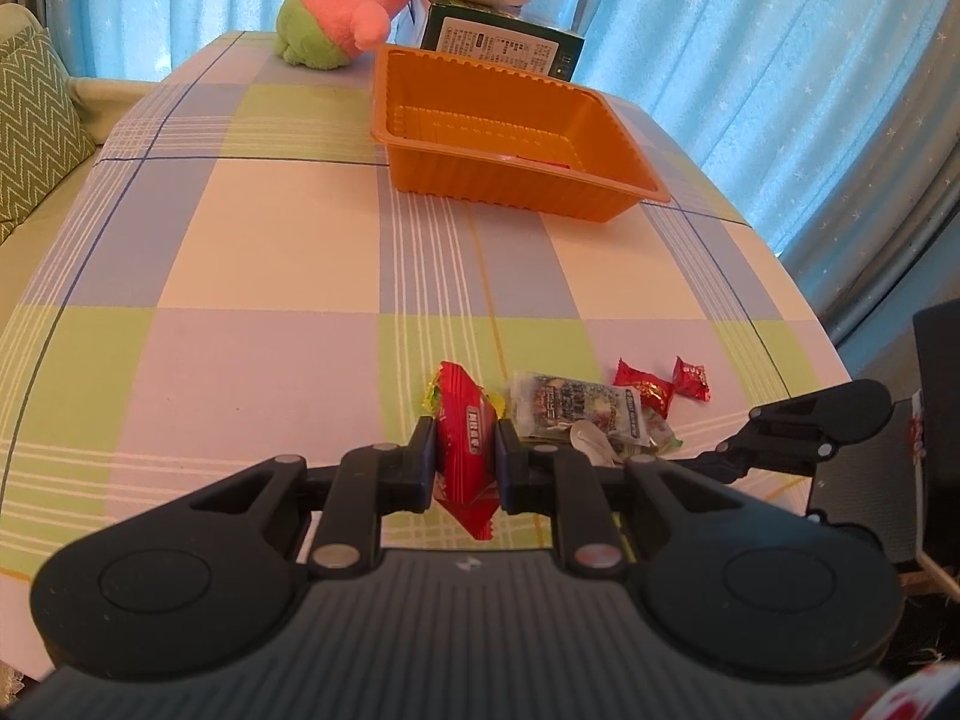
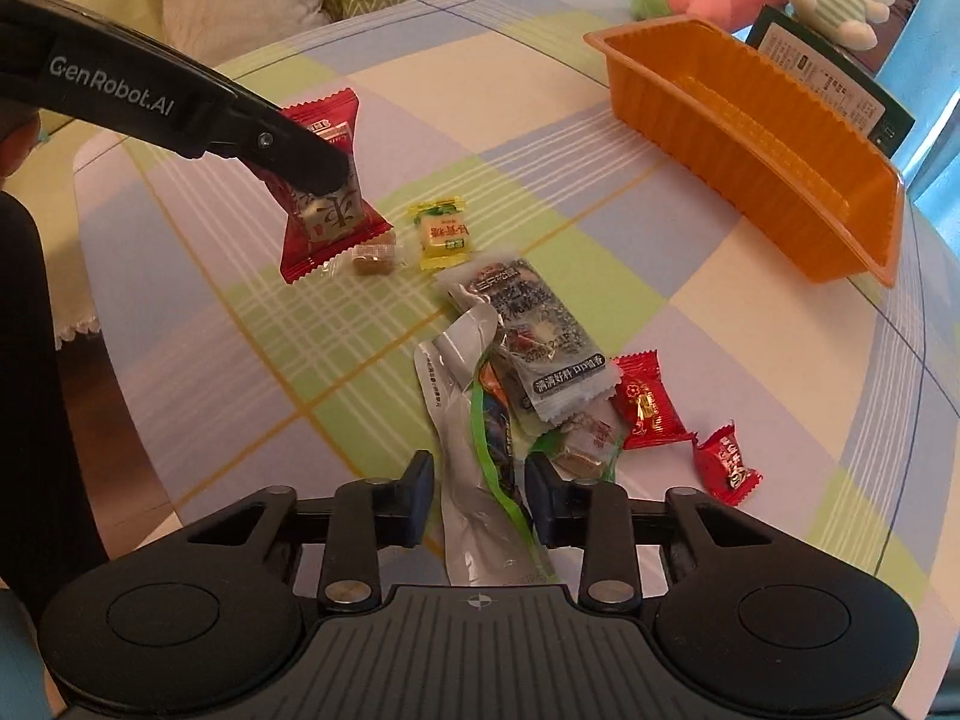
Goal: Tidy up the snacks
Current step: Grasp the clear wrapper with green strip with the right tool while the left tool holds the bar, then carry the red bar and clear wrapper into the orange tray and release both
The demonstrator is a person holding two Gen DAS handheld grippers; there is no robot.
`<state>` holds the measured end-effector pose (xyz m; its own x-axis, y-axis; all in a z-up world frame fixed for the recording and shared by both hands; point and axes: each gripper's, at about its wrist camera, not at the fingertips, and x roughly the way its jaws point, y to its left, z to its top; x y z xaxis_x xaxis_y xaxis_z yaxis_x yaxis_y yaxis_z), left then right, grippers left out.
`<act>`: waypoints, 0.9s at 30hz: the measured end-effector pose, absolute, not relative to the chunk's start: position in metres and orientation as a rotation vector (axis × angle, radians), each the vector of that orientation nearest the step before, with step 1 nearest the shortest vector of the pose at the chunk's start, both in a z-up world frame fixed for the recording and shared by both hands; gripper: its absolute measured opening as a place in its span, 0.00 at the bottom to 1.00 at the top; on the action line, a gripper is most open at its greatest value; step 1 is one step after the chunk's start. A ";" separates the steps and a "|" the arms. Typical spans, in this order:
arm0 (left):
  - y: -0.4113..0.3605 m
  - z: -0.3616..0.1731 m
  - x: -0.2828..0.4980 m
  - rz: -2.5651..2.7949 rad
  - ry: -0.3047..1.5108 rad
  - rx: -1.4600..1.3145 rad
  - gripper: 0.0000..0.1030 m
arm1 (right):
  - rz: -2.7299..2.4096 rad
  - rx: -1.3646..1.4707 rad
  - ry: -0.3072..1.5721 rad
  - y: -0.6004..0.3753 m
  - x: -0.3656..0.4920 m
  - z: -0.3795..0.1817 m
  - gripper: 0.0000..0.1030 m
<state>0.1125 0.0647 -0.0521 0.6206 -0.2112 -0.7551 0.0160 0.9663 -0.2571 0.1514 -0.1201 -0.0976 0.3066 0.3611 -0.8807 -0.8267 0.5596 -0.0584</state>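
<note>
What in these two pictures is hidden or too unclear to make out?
- Orange tray: in the left wrist view its near wall hides most of a red thing inside.
- Grey-and-green packet: in the right wrist view the right gripper body cuts off its lower end.
- Dark box: label print too small in both views.

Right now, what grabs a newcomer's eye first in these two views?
The orange tray at the far side of the checked tablecloth, with plush toys behind it. Nearer, the left gripper is shut on a red snack packet. The right gripper straddles a silver pouch at the edge of the snack pile.
</note>
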 end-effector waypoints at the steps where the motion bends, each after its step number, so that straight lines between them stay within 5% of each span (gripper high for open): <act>1: 0.064 -0.052 0.112 -0.133 0.895 -0.236 0.17 | 0.842 -0.548 0.963 -0.121 0.150 -0.097 0.32; 7: 0.064 -0.052 0.110 -0.137 0.894 -0.243 0.17 | 0.809 -0.390 0.985 -0.127 0.152 -0.094 0.25; 27: 0.056 -0.010 0.146 -0.135 0.810 -0.235 0.17 | 0.556 -0.048 0.827 -0.171 0.182 -0.022 0.24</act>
